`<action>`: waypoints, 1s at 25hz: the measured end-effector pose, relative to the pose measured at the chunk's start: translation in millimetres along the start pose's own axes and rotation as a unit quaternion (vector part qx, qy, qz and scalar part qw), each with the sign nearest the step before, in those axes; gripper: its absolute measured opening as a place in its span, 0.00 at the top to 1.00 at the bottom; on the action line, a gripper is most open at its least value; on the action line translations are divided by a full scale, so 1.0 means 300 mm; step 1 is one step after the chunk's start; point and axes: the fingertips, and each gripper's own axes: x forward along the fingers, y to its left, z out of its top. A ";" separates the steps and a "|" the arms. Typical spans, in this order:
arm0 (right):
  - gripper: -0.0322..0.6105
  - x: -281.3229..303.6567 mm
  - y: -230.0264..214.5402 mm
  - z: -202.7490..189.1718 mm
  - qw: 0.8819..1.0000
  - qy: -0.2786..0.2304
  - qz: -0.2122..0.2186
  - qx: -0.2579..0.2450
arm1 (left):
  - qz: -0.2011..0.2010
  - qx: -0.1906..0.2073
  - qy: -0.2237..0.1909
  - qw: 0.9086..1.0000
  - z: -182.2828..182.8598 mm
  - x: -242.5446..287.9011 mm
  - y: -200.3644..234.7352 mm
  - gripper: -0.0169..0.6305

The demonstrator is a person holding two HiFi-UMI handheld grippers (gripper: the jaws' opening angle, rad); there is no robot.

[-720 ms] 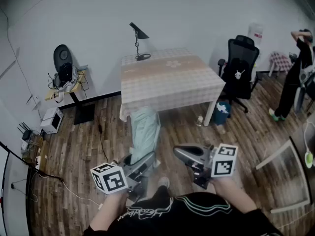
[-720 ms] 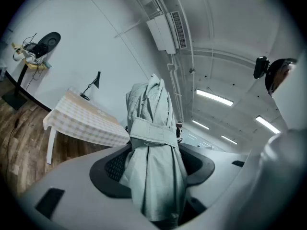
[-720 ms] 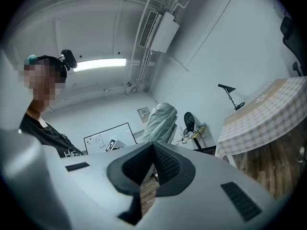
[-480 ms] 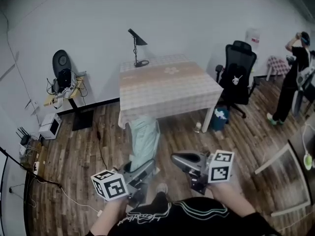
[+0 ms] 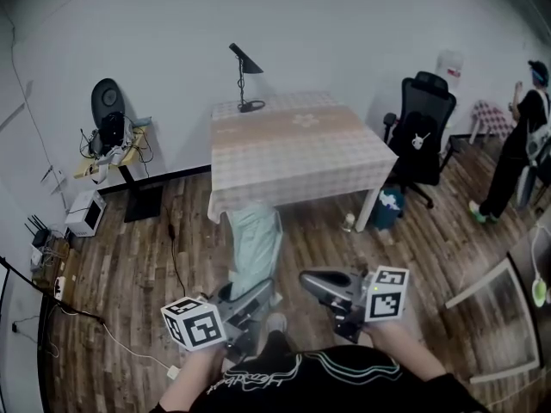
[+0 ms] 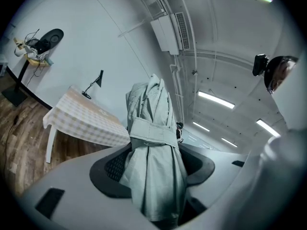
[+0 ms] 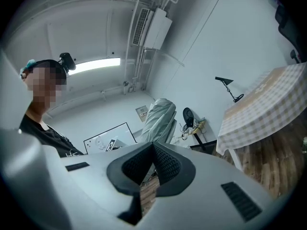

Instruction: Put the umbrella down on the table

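Observation:
A folded pale green umbrella [image 5: 255, 239] with a strap round it sticks out ahead of my left gripper [image 5: 251, 294]. In the left gripper view the umbrella [image 6: 154, 128] fills the gap between the dark pads, and the left gripper [image 6: 154, 169] is shut on it. My right gripper [image 5: 312, 280] is beside it, level, with its jaws closed on nothing. The right gripper [image 7: 153, 163] view shows the pads meeting, and the umbrella [image 7: 158, 119] off to its left. The table [image 5: 297, 140] with a checked cloth stands ahead, well beyond the umbrella's tip.
A black desk lamp [image 5: 244, 74] stands on the table's far left corner. A black office chair [image 5: 419, 132] is right of the table, with a bin [image 5: 386, 203] and bottle by the table leg. A cluttered side stand [image 5: 116, 140] and floor cables are left. A person [image 5: 516, 149] stands far right.
Both grippers and the umbrella keep about the same place. The view has shifted slightly, and the person at the far right has lowered their arms and moved.

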 end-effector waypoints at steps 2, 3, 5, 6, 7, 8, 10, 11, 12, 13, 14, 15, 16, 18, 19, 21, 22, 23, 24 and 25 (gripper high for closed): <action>0.93 0.015 -0.030 0.007 1.000 0.000 -0.001 0.000 | 0.000 -0.002 0.003 1.000 0.012 0.017 0.029 0.57; 0.93 0.025 -0.045 0.013 1.000 0.000 -0.001 0.000 | 0.001 -0.003 0.004 1.000 0.018 0.026 0.045 0.57; 0.93 0.049 -0.080 0.030 1.000 -0.001 -0.002 0.002 | 0.001 -0.004 0.007 1.000 0.036 0.047 0.080 0.57; 0.93 0.062 -0.101 0.040 1.000 0.000 -0.002 0.003 | 0.001 -0.004 0.007 1.000 0.049 0.059 0.100 0.57; 0.93 0.075 -0.123 0.051 1.000 0.000 -0.003 0.003 | 0.001 -0.003 0.008 1.000 0.063 0.073 0.121 0.57; 0.93 0.088 -0.149 0.062 1.000 0.000 -0.004 0.003 | 0.001 -0.003 0.008 1.000 0.080 0.087 0.143 0.57; 0.93 0.115 -0.202 0.086 1.000 0.000 -0.007 0.005 | 0.001 -0.005 0.010 1.000 0.112 0.120 0.189 0.57; 0.93 0.127 -0.232 0.097 1.000 -0.001 -0.009 0.007 | 0.000 -0.006 0.012 1.000 0.126 0.138 0.214 0.57; 0.93 0.138 -0.264 0.107 1.000 -0.002 -0.012 0.010 | 0.000 -0.007 0.015 1.000 0.139 0.158 0.241 0.57; 0.93 0.150 -0.297 0.116 1.000 -0.003 -0.016 0.013 | 0.000 -0.007 0.019 1.000 0.153 0.178 0.268 0.57; 0.93 0.165 -0.330 0.128 1.000 -0.003 -0.020 0.015 | -0.001 -0.008 0.023 1.000 0.171 0.198 0.296 0.57; 0.93 0.185 -0.361 0.143 1.000 -0.003 -0.023 0.018 | -0.002 -0.010 0.026 1.000 0.193 0.217 0.324 0.57; 0.93 0.209 -0.392 0.163 0.999 -0.004 -0.024 0.020 | -0.004 -0.011 0.028 1.000 0.221 0.236 0.353 0.57; 0.93 0.259 -0.458 0.213 0.999 -0.005 -0.027 0.023 | -0.007 -0.012 0.030 0.999 0.286 0.276 0.412 0.57; 0.93 0.281 -0.492 0.234 0.999 -0.006 -0.028 0.025 | -0.008 -0.013 0.032 0.999 0.315 0.297 0.441 0.57; 0.93 0.317 -0.558 0.267 0.999 -0.008 -0.032 0.028 | -0.009 -0.015 0.037 0.999 0.360 0.336 0.499 0.57; 0.93 0.334 -0.589 0.281 0.999 -0.010 -0.035 0.030 | -0.010 -0.016 0.039 0.999 0.380 0.355 0.528 0.57; 0.93 0.353 -0.618 0.298 0.999 -0.011 -0.037 0.031 | -0.009 -0.016 0.041 0.999 0.402 0.373 0.558 0.57; 0.93 0.374 -0.648 0.319 0.999 -0.013 -0.040 0.031 | -0.010 -0.016 0.044 0.999 0.428 0.393 0.589 0.57; 0.93 0.395 -0.678 0.342 0.999 -0.015 -0.043 0.029 | -0.010 -0.015 0.046 0.999 0.457 0.413 0.619 0.57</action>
